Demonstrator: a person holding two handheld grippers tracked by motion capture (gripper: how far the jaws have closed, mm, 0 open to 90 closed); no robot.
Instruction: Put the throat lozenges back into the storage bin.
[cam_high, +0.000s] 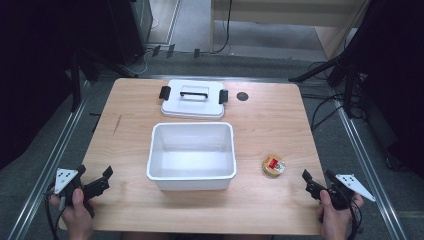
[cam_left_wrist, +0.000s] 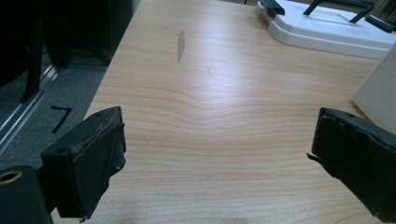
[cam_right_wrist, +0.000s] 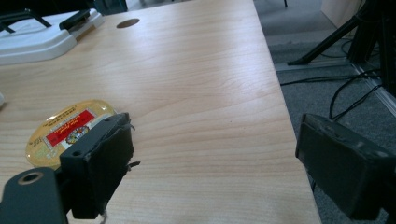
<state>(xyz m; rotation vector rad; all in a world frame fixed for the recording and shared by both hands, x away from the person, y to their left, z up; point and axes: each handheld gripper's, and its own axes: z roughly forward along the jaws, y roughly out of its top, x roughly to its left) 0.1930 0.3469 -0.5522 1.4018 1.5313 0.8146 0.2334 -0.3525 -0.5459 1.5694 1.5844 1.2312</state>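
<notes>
Table (cam_left_wrist: 196, 116) scuff, perhaps, left-view

Wood table (cam_high: 280, 130): white tub (cam_high: 191, 155) at ctr, lid (cam_high: 193, 99) w/ black handle at 12, small yellow round tin (cam_high: 273, 165) at 4.

Light wood-grain desk (cam_high: 280, 130), rounded corners, a dark round hole (cam_high: 242, 96) near its far edge and a grey scuff mark (cam_left_wrist: 180, 45) on the left side. Grey carpet floor (cam_high: 35, 170) surrounds it, with metal rails (cam_high: 55, 145) along both sides. Black cables (cam_high: 325, 107) trail at right. Pale wooden furniture (cam_high: 300, 15) stands behind. Side areas dark.
</notes>
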